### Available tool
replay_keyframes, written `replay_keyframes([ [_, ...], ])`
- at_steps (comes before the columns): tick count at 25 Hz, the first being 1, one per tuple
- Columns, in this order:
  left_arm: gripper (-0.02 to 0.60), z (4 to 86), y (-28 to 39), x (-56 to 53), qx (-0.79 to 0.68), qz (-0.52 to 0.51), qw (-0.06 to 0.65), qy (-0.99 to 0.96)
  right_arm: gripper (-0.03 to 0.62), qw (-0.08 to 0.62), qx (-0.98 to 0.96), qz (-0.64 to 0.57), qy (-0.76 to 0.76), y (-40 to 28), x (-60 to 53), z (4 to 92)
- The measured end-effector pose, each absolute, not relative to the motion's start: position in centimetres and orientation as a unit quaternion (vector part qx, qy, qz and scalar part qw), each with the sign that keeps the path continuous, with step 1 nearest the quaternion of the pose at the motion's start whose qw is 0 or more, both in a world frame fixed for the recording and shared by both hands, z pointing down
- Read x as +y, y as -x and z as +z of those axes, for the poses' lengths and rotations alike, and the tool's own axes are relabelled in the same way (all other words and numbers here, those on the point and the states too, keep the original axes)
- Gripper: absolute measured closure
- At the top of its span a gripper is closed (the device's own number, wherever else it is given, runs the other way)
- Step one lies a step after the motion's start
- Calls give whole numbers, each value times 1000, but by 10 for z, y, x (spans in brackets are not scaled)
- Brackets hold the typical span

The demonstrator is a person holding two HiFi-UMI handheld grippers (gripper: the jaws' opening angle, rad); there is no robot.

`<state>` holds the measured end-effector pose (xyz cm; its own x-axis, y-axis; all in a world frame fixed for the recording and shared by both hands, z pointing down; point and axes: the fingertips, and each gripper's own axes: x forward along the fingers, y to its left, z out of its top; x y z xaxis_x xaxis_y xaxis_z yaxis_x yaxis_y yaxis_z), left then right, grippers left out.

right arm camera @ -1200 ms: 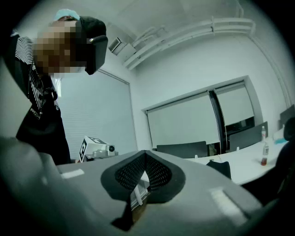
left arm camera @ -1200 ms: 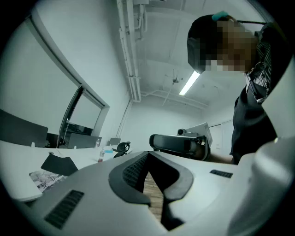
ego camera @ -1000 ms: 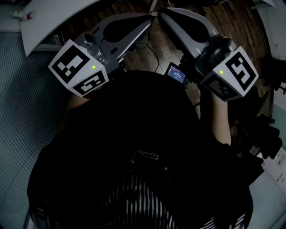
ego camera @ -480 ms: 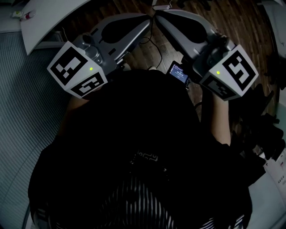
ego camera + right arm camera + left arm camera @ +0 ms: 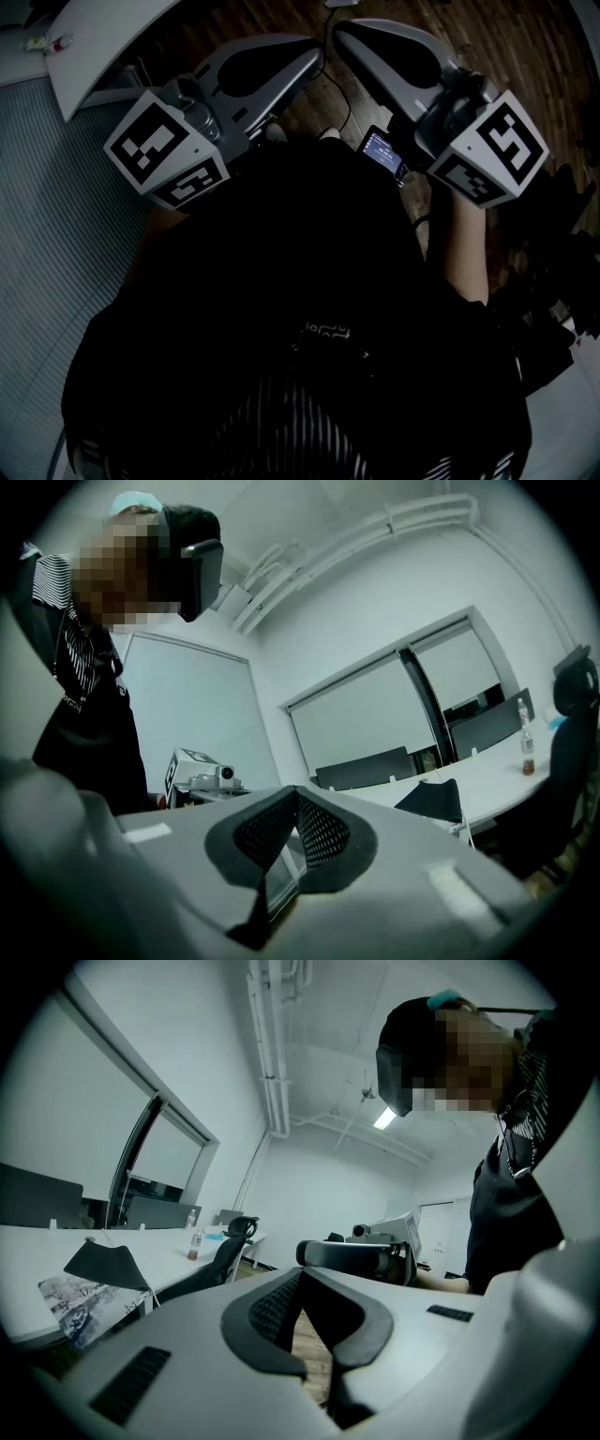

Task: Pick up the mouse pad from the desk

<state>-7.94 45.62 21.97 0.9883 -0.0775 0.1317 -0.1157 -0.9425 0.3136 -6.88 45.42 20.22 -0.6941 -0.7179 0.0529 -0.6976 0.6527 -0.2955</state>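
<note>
head: steep down | gripper views: level, sharing desk (image 5: 37,1251)

Dark wooden floor (image 5: 487,56) meets ribbed grey carpet (image 5: 47,244); a small lit screen (image 5: 384,152) glows low above the boards; across the office a bottle (image 5: 196,1241) stands near a black swivel chair (image 5: 230,1238); pipes (image 5: 274,1063) climb to the ceiling beside a strip light (image 5: 384,1117); pale blinds (image 5: 375,714) cover the windows.
</note>
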Motion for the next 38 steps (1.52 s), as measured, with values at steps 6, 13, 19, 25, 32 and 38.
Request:
replay_keyframes([
  [6, 575, 234, 61, 467, -32, 60, 169, -983, 592, 54, 894, -155, 416, 32, 468, 215],
  [13, 574, 235, 35, 472, 0, 68, 168, -983, 592, 68, 872, -161, 457, -6, 482, 219],
  [19, 575, 229, 14, 466, 49, 65, 169, -982, 592, 67, 847, -146, 507, -23, 479, 206],
  [25, 574, 214, 1, 435, 91, 43, 160, -982, 592, 53, 831, -128, 539, -26, 458, 189],
  [32, 575, 204, 17, 360, 88, 31, 168, -981, 592, 36, 830, -123, 542, -6, 385, 172],
  [38, 575, 206, 48, 294, 66, 19, 175, -982, 592, 16, 841, -130, 524, 27, 318, 172],
])
